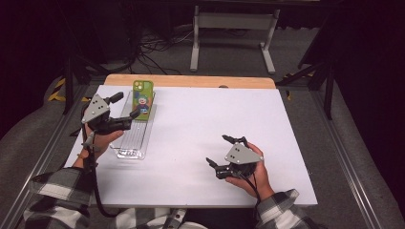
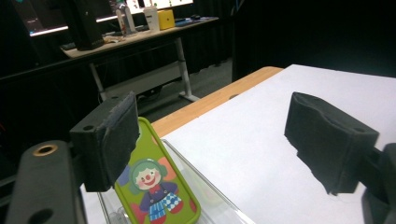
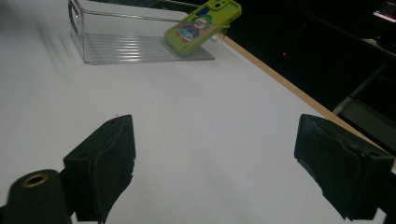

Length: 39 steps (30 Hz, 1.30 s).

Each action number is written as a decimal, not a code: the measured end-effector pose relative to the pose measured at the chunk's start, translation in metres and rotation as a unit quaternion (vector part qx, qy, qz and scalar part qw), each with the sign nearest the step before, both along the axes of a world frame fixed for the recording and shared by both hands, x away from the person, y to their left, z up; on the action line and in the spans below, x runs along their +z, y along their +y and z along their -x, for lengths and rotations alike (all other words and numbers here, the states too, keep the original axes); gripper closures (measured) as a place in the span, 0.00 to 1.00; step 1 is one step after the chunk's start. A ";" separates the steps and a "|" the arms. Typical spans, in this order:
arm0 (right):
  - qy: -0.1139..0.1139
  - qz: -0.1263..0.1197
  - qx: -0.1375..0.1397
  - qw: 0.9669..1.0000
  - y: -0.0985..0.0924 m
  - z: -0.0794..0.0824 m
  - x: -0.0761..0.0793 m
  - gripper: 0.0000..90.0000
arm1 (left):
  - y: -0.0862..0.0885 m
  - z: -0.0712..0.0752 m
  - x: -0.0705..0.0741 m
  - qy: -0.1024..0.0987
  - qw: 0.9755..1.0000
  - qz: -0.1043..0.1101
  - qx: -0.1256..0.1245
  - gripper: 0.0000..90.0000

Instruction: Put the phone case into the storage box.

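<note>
At the left of the table (image 1: 200, 119), the left gripper (image 1: 125, 106) hovers beside the far end of a clear plastic tray (image 1: 131, 143), its jaws spread wide with nothing pinched between them. The green phone case (image 1: 143, 99) (a clown figure printed on its back) sits just in front of those jaws; in the left gripper view the case (image 2: 156, 186) lies close against the inner face of one pad (image 2: 116, 135), though I cannot tell whether they touch.

The case rests propped on the tray's far end wall, tilted, not flat. Its long axis runs along the tray's length, away from the person, with the camera cut-out end raised and pointing toward the wooden far edge of the table; the lower end dips into the tray. The right gripper view shows this lean plainly, case (image 3: 203, 27) slanting up out of the tray (image 3: 140, 46).

The risk, as I judge it: a perched case is unstable. A brush from the nearby pad could tip it over the end wall onto the table, or drag the light tray with it.

Toward the right, the right gripper (image 1: 225, 151) rests low over bare table, well apart from the tray, jaws spread and empty.
</note>
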State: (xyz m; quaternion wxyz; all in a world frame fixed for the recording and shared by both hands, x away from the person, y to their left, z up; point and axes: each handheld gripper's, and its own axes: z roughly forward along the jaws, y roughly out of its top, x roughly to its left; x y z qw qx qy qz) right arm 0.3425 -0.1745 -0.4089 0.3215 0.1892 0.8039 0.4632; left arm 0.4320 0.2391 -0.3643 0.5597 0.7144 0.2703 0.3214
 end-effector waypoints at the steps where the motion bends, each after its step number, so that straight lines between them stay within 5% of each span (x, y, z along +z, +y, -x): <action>1: 0.000 0.001 -0.001 1.000 0.000 0.000 0.000 0.15 | 0.000 0.002 0.000 0.001 1.000 -0.001 0.000 0.19; 39: -0.011 -0.010 0.006 1.000 0.001 0.008 0.007 0.14 | -0.012 0.040 -0.006 -0.014 0.999 0.012 -0.039 0.07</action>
